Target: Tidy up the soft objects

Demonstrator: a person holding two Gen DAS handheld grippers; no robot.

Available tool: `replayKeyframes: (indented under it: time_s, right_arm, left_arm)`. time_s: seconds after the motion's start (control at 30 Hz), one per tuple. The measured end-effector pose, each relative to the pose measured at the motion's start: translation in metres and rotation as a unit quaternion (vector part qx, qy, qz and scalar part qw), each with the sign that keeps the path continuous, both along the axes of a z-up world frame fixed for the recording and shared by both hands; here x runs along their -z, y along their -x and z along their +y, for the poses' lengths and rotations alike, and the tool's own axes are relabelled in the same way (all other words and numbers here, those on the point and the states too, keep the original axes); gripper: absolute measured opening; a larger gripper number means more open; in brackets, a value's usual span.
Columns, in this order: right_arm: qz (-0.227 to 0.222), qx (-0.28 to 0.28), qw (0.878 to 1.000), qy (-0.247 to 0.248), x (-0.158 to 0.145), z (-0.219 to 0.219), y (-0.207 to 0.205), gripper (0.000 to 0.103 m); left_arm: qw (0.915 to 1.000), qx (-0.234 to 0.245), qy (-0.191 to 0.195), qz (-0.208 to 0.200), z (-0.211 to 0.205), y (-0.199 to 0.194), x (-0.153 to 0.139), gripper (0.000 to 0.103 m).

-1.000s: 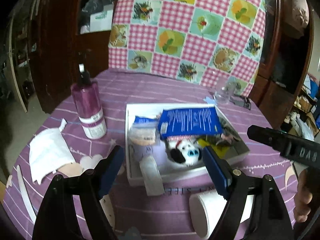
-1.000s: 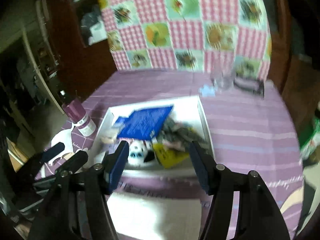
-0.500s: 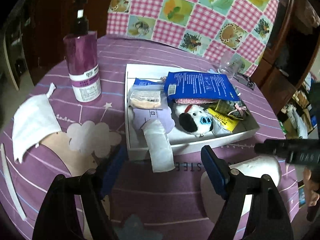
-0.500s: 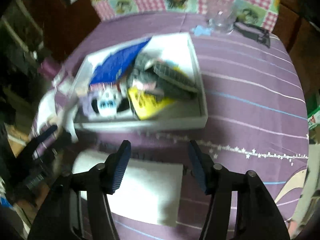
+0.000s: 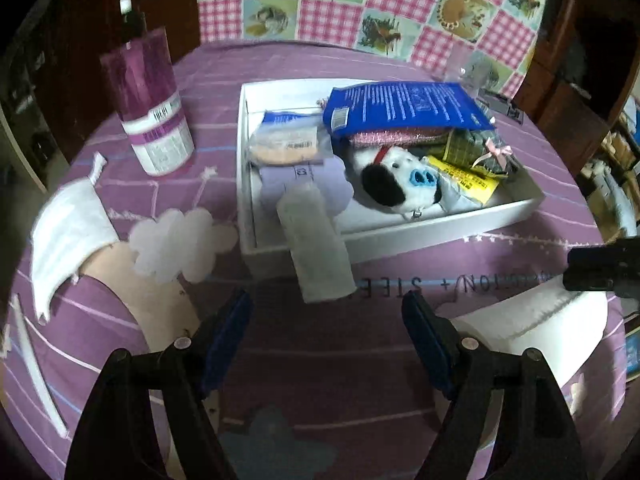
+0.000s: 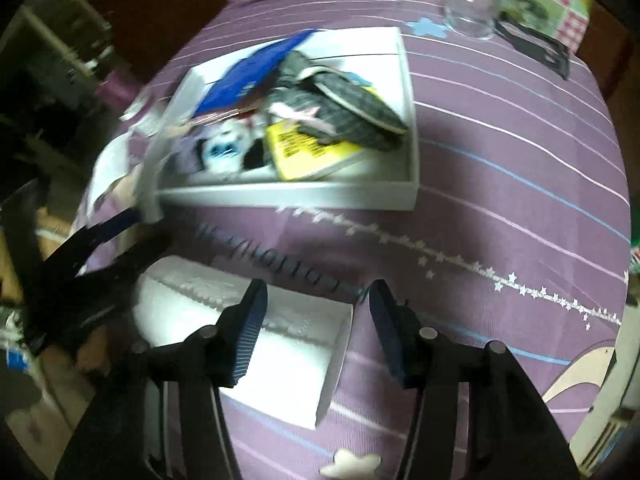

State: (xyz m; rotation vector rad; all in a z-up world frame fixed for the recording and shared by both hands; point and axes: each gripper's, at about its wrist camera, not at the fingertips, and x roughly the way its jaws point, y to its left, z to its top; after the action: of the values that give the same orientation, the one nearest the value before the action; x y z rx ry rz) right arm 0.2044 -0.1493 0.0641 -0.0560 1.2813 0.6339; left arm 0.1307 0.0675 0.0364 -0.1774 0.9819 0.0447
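Purple tablecloth (image 5: 320, 340) bears a crammed white tray (image 5: 400, 236); both grippers' fingers (image 5: 228, 332) gape, empty.

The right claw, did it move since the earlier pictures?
Yes. The right claw has come down and tipped toward the purple tablecloth; the white tray slid up its view. Its jaws have just been closing, nothing between them.

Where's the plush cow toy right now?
In the left wrist view the plush cow toy lies inside the white tray, near its front wall, between the lilac pad and the yellow packet.
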Motion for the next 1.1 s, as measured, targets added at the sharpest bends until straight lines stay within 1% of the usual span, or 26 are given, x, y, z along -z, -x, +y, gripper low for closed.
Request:
replayKeyframes:
  time_s: [0.03, 0.07, 0.17, 0.27, 0.33, 0.37, 0.4, 0.43, 0.47, 0.5, 0.53, 0.57, 0.67, 0.73, 0.77, 0.8, 0.9, 0.93, 1.03, 1.1]
  right_arm:
    - [0.0, -0.003, 1.0, -0.002, 0.0, -0.001, 0.0, 0.054]
    - [0.001, -0.005, 1.0, -0.003, -0.002, 0.0, 0.0, 0.054]
    - [0.003, -0.005, 1.0, -0.006, -0.002, 0.0, -0.002, 0.054]
    - [0.002, -0.002, 1.0, -0.005, 0.0, 0.001, -0.005, 0.054]
    - [-0.005, 0.014, 1.0, 0.001, 0.001, 0.003, -0.009, 0.054]
    - [-0.011, 0.022, 1.0, 0.004, 0.001, 0.004, -0.012, 0.054]
    - [-0.017, 0.028, 0.999, 0.006, 0.002, 0.006, -0.014, 0.054]
    - [-0.019, 0.03, 0.999, 0.0, 0.003, 0.009, -0.016, 0.054]
    - [-0.018, 0.03, 0.999, -0.008, 0.003, 0.01, -0.016, 0.054]
    - [-0.02, 0.031, 0.999, -0.02, 0.002, 0.013, -0.017, 0.054]
    - [-0.024, 0.032, 0.999, -0.025, 0.001, 0.015, -0.017, 0.054]
    - [-0.033, 0.035, 0.998, -0.031, -0.001, 0.019, -0.016, 0.054]
    - [-0.066, 0.036, 0.995, -0.06, -0.014, 0.03, -0.01, 0.054]
    - [-0.086, 0.023, 0.993, -0.083, -0.025, 0.039, -0.002, 0.054]
    - [-0.089, 0.017, 0.992, -0.089, -0.028, 0.042, 0.0, 0.054]
    - [-0.092, 0.009, 0.991, -0.093, -0.031, 0.046, 0.004, 0.054]
    - [-0.097, -0.003, 0.991, -0.089, -0.037, 0.053, 0.009, 0.054]
    - [-0.099, -0.002, 0.991, -0.087, -0.038, 0.053, 0.01, 0.054]
    - [-0.097, 0.007, 0.991, -0.096, -0.04, 0.049, 0.009, 0.054]
    - [-0.092, 0.014, 0.99, -0.102, -0.041, 0.043, 0.009, 0.054]
  left_arm:
    - [0.9999, -0.002, 0.01, 0.011, 0.003, -0.001, 0.001, 0.078]
    - [0.9998, -0.002, 0.012, 0.013, 0.005, -0.001, 0.001, 0.078]
    - [0.9999, -0.012, 0.0, 0.006, 0.012, 0.003, -0.002, 0.078]
    - [0.9998, -0.012, 0.012, -0.014, 0.024, 0.007, -0.011, 0.078]
    - [0.9989, -0.016, 0.025, -0.036, 0.037, 0.012, -0.019, 0.078]
    - [0.9984, -0.023, 0.029, -0.043, 0.043, 0.015, -0.021, 0.076]
    - [0.9978, -0.031, 0.03, -0.05, 0.051, 0.017, -0.023, 0.07]
    - [0.9976, -0.034, 0.032, -0.051, 0.056, 0.016, -0.023, 0.052]
    - [0.9976, -0.033, 0.041, -0.045, 0.06, 0.016, -0.02, 0.04]
    - [0.9974, -0.03, 0.053, -0.038, 0.062, 0.014, -0.018, 0.034]
    - [0.9973, -0.024, 0.062, -0.031, 0.062, 0.012, -0.015, 0.023]
    - [0.9977, -0.016, 0.061, -0.025, 0.058, 0.009, -0.011, 0.019]
    - [0.9993, -0.001, 0.03, -0.023, 0.042, 0.006, -0.009, 0.018]
    - [0.9996, 0.011, 0.016, -0.019, 0.034, 0.004, -0.004, 0.018]
    - [0.9998, 0.014, 0.011, -0.012, 0.032, 0.002, -0.001, 0.018]
    - [0.9998, 0.017, 0.004, 0.003, 0.03, 0.0, 0.005, 0.018]
    - [0.9989, 0.026, -0.008, 0.037, 0.029, -0.005, 0.015, 0.018]
    - [0.9991, 0.028, -0.01, 0.032, 0.028, -0.005, 0.014, 0.018]
    - [0.9993, 0.03, 0.002, 0.02, 0.026, -0.009, 0.012, 0.018]
    - [0.9996, 0.028, -0.01, 0.001, 0.021, -0.016, 0.008, 0.018]
